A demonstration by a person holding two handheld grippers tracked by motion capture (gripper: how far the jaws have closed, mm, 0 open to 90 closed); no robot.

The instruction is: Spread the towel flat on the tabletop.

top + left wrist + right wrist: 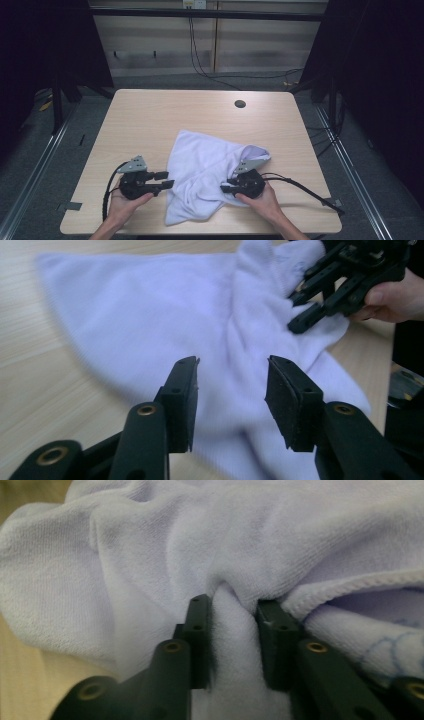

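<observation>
Towel [202,170], white, crumpled, terry, stitched hem

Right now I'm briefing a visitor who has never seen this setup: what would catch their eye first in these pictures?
First, the crumpled white towel lying on the near half of the wooden table. Next, the right claw at the towel's right edge, pinching a raised fold of it between its jaws. Last, the left claw beside the towel's left edge, its jaws apart with nothing gripped.
</observation>
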